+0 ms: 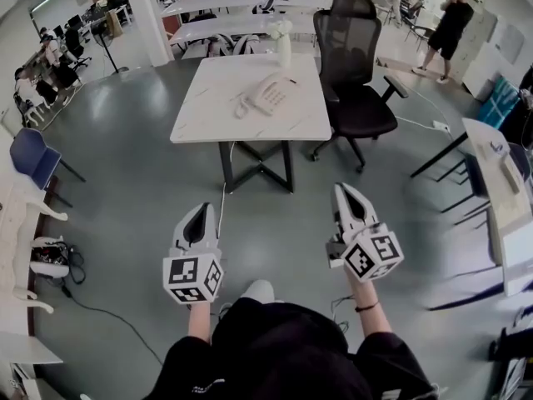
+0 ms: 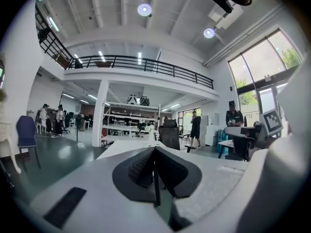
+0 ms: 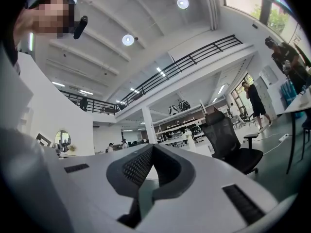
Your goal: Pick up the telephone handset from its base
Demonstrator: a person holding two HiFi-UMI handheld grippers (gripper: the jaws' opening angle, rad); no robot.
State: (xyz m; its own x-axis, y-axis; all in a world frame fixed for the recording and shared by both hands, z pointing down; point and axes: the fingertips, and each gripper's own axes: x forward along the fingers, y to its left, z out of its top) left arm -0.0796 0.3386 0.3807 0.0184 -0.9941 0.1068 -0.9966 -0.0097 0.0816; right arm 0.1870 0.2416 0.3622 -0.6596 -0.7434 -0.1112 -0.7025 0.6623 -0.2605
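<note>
Head view steeply downward; gripper views level, sharing the far table

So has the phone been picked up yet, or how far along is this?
Nothing is done yet: the handset lies on its base on the white table. In hand: both the left gripper and right gripper are shut, empty, short of the table. Remaining: approach, open, grip, lift.

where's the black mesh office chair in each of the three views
Head view: black mesh office chair sits upper middle, against the right side of the white table.
Left gripper view: small, just right of centre.
Right gripper view: larger, right of centre.
Shared landmark: the standing person in black appears right of the chair in every view.
</note>
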